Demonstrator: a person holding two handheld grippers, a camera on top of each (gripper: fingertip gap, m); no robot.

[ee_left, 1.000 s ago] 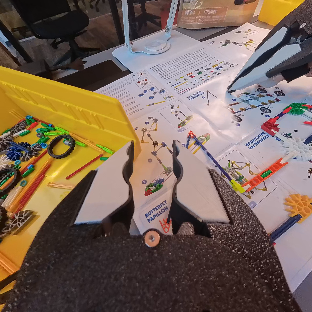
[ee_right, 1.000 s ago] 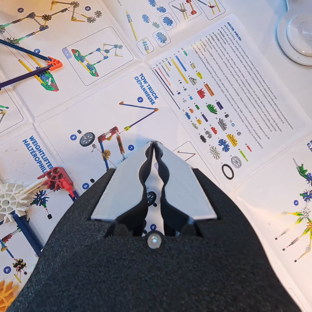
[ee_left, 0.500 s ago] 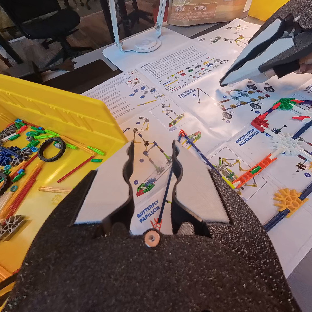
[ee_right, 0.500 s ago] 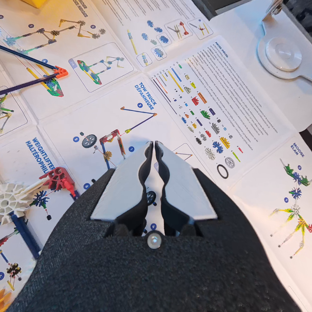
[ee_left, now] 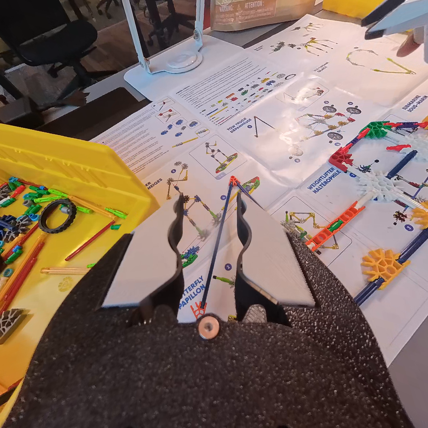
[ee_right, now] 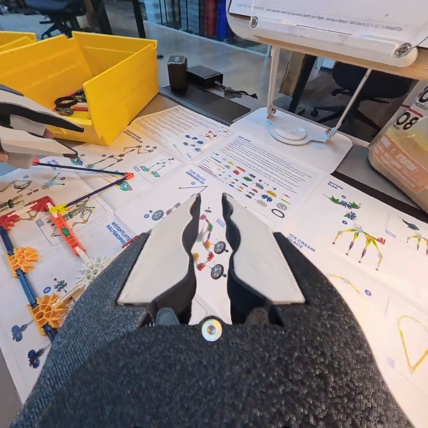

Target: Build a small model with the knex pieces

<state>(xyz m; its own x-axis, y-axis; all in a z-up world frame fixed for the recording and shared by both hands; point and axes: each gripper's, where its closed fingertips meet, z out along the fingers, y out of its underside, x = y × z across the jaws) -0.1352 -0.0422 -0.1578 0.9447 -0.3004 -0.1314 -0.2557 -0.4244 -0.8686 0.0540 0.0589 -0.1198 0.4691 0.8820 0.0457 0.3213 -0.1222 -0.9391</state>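
Observation:
My left gripper [ee_left: 209, 199] is open, low over the instruction sheet [ee_left: 273, 162]. A thin blue rod [ee_left: 216, 243] lies between its fingers, untouched, running from one orange connector [ee_left: 233, 180] to another [ee_left: 198, 309]. A second blue rod branches right from the far connector. My right gripper [ee_right: 210, 196] is slightly open and empty, above the sheet [ee_right: 305, 185]. It also shows in the left wrist view [ee_left: 393, 20] at the top right. The left gripper appears in the right wrist view [ee_right: 37, 129], over the rod [ee_right: 81, 168].
A yellow bin [ee_left: 69, 162] of loose rods, connectors and tyres stands on the left [ee_right: 120, 92]. A part-built frame with a white snowflake connector [ee_left: 384, 185] lies on the right. A white lamp base [ee_left: 183, 60] and a brown bag [ee_left: 243, 11] stand behind. About 20 cm separates my left fingertips from my right.
My left gripper moved forward, so the blue rod now lies between its open fingers. My right gripper rose, tilted up from the sheet and went from shut to slightly open.

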